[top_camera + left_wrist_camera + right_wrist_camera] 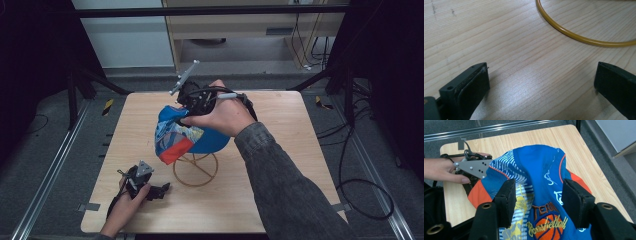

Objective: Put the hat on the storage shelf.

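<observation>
Right now the right gripper (pixel 537 202) is hovering over the blue basketball cap (pixel 186 134) sitting on the yellow wire stand (pixel 195 170) mid-desk, jaws apart on either side of the crown, not clamped. Left gripper (pixel 161 190) is resting on the desk (pixel 280 170) near-left, jaws wide apart, empty. Risk, as I judge it: a loose pinch is slipping off the soft crown, or the pull is tipping the light stand since nothing is steadying it.
</observation>
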Motion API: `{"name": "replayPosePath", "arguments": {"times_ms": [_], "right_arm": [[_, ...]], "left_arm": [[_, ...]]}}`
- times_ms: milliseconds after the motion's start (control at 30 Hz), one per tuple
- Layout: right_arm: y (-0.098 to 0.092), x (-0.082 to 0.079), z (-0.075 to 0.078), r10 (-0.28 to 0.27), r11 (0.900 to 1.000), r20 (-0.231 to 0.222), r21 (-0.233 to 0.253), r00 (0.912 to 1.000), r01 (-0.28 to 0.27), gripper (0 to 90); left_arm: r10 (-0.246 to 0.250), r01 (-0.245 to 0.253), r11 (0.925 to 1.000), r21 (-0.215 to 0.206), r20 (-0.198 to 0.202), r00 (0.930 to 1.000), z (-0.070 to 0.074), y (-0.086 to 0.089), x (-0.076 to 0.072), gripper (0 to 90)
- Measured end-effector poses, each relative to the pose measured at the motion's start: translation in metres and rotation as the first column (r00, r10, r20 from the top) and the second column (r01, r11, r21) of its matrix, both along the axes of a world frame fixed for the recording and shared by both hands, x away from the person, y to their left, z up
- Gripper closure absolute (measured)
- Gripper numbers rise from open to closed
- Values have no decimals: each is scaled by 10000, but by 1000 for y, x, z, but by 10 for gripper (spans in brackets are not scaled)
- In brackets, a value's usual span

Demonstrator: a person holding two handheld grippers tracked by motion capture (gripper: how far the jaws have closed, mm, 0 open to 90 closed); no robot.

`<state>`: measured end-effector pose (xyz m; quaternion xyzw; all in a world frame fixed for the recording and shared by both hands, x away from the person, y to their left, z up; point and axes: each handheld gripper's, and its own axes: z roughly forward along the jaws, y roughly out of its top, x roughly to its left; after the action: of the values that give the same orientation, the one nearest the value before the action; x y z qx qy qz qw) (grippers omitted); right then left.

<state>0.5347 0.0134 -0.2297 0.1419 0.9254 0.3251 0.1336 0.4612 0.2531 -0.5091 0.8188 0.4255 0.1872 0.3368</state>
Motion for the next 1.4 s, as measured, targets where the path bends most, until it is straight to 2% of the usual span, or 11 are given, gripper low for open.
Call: {"name": "replayPosePath", "arguments": {"times_ms": [467, 733, 1033, 1400], "right_arm": [[-2, -8, 3, -20, 10000, 168, 95, 9999, 19, 245], [-3, -11, 4, -265, 9995, 320, 161, 9991, 260, 110], [-12, -12, 4, -435, 9979, 293, 493, 9986, 420, 69], [-19, -19, 7, -419, 9953, 468, 887, 9980, 376, 62]], "left_arm": [[-1, 1, 10000, 0, 0, 10000, 0, 0, 0, 0], [0, 0, 10000, -2, 1, 10000, 0, 0, 0, 0], [-1, 1, 10000, 1, 1, 10000, 0, 0, 0, 0], [-3, 3, 10000, -2, -3, 10000, 0, 0, 0, 0]]}}
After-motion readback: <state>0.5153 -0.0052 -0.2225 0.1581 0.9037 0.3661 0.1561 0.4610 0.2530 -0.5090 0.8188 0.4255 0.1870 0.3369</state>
